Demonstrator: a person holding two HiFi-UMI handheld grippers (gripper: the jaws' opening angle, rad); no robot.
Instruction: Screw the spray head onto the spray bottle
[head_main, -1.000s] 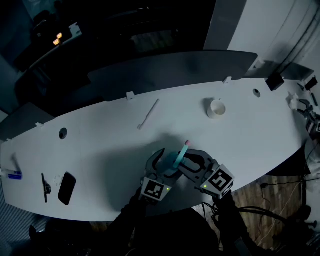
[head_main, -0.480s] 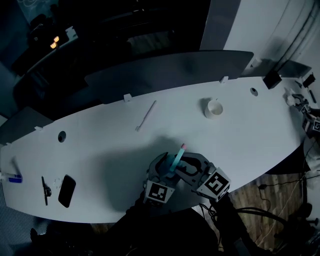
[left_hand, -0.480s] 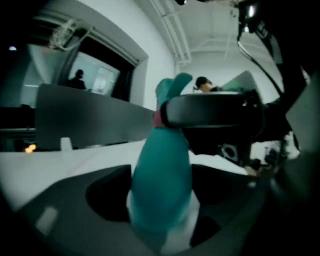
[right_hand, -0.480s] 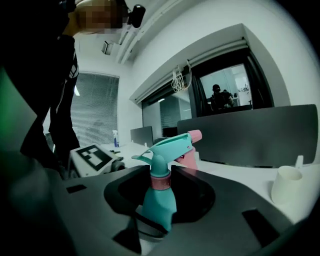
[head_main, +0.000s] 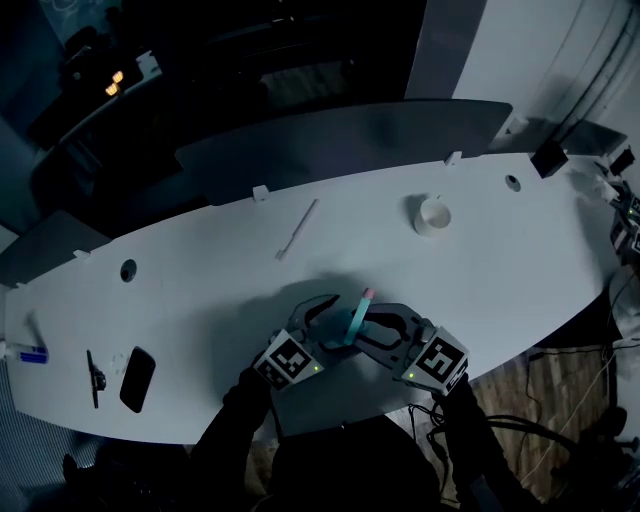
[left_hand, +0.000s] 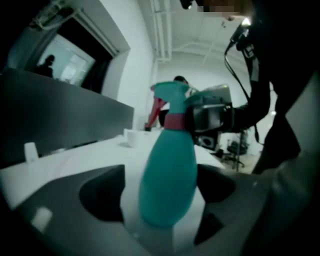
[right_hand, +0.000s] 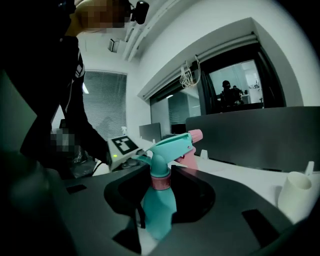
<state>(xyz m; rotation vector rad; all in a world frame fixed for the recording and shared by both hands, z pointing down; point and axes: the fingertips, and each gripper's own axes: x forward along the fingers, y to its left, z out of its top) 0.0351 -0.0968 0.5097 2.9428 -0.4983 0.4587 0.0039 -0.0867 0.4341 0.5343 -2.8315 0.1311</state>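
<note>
A teal spray bottle (head_main: 352, 322) stands near the front edge of the white table (head_main: 200, 300), its teal spray head with a pink nozzle (head_main: 366, 295) on top. My right gripper (head_main: 372, 328) is shut on the pink collar (right_hand: 160, 182) under the spray head (right_hand: 170, 147). The left gripper (head_main: 328, 322) straddles the bottle's belly (left_hand: 167, 170) from the left. Its jaws are opening, the bottle stands between them, and bare table shows on both sides of it. In the left gripper view the right gripper (left_hand: 207, 117) clasps the neck.
A white cup (head_main: 432, 216) stands at the back right, a thin white stick (head_main: 297, 228) lies behind the bottle. A black phone (head_main: 136, 378) and a dark tool (head_main: 93, 375) lie at the front left. A grey partition (head_main: 350, 140) runs behind the table.
The left gripper has swung to the left around the bottle, its marker cube now further left. The right gripper and the bottle have stayed almost in place.
</note>
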